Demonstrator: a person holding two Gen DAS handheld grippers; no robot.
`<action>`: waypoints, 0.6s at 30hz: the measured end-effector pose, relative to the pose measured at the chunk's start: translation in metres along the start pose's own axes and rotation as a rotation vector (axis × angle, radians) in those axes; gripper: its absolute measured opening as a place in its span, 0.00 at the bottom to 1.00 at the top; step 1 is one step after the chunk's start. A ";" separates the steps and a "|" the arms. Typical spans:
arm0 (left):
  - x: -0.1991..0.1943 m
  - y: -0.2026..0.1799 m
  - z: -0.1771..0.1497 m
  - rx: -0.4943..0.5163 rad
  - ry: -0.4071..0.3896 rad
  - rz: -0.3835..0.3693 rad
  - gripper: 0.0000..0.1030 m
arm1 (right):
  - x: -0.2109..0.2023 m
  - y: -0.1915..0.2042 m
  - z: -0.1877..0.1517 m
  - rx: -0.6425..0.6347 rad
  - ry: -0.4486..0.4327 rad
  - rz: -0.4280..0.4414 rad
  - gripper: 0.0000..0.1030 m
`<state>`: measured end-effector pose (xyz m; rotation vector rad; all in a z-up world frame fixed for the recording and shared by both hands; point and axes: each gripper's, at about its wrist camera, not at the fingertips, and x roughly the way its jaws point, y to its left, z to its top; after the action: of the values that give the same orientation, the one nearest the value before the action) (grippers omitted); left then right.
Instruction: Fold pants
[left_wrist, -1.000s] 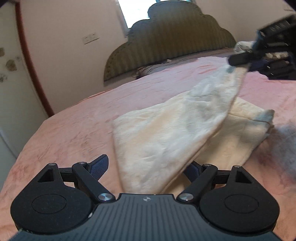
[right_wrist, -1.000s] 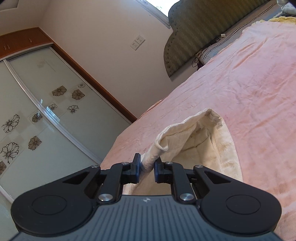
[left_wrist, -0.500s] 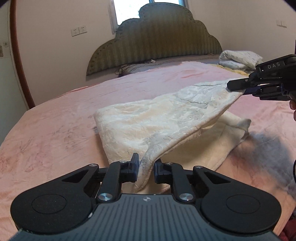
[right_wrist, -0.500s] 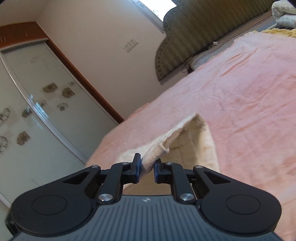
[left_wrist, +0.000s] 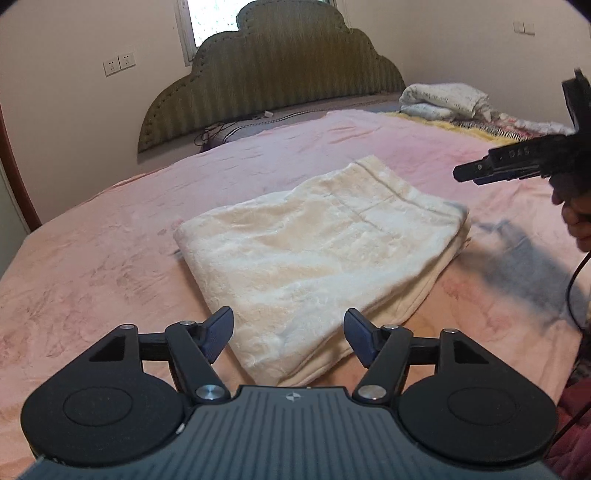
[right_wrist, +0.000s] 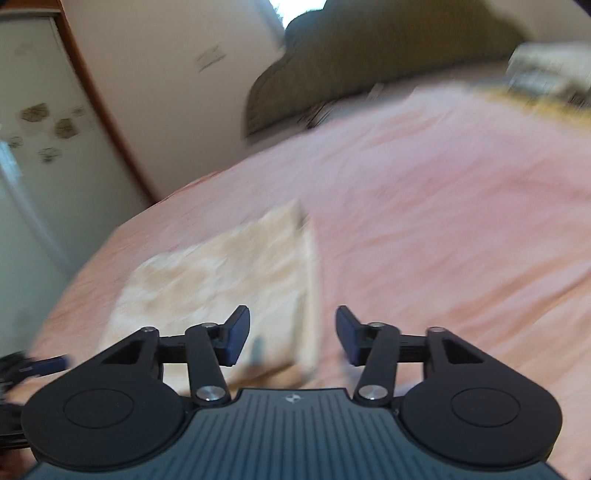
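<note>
On the pink bed (left_wrist: 92, 266), left claw (left_wrist: 288, 338) is spread wide with nothing in it, right at the near corner of the folded cream pants (left_wrist: 314, 251). Right claw (right_wrist: 291, 339) is wide open and empty too, just above the pants.

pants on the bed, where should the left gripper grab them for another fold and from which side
Probably the near corner of the folded cream pants, reached low from the left gripper side. That corner points at the open gripper, and its stacked layer edges show there, so one pinch could catch them all. The far-left edge is a rounded fold, harder to pinch. The right gripper hangs off to the right, apart from the cloth.
</note>
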<state>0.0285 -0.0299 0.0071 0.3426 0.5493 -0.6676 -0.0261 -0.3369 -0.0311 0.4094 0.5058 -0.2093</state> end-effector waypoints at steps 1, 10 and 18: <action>0.000 0.003 0.005 -0.028 -0.013 -0.016 0.70 | -0.002 0.006 0.003 -0.053 -0.034 -0.033 0.51; 0.052 -0.013 0.007 -0.045 0.099 -0.013 0.69 | 0.041 0.054 -0.026 -0.329 0.163 0.086 0.48; 0.073 0.006 0.070 -0.052 -0.018 0.051 0.86 | 0.078 0.074 0.037 -0.450 0.093 0.099 0.49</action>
<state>0.1060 -0.0936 0.0219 0.3004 0.5383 -0.6051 0.0786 -0.2938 -0.0170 0.0042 0.6042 0.0220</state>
